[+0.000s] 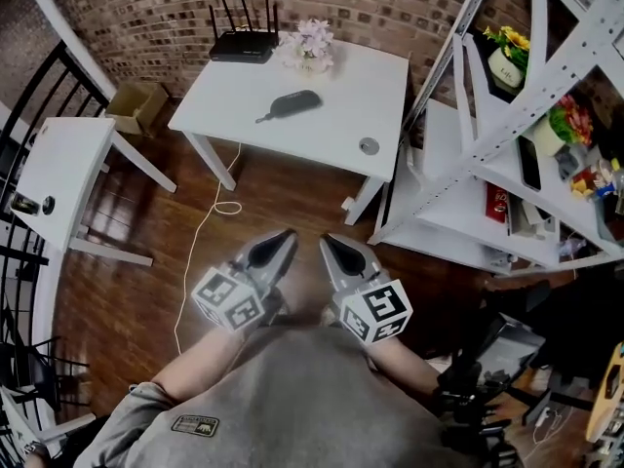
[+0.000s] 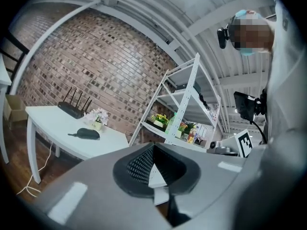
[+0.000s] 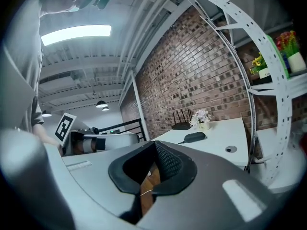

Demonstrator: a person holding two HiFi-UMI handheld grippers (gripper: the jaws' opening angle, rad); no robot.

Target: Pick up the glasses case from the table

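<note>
Clerk: Head view, entries?
Keeper: Glasses case (image 1: 295,103), dark, lying on white table (image 1: 341,130) near router (image 1: 242,45) and flowers (image 1: 310,45). Left gripper (image 1: 289,234) and right gripper (image 1: 328,242) side by side over wood floor (image 1: 146,291), well apart from table.
Clerk: Left gripper view?
Keeper: Left gripper (image 2: 153,150), jaws together, nothing between; glasses case (image 2: 88,133) far off on table, left of shelf (image 2: 187,104).
Clerk: Right gripper view?
Keeper: Right gripper (image 3: 154,147), jaws together, empty; glasses case (image 3: 194,137) ahead on table, well apart
</note>
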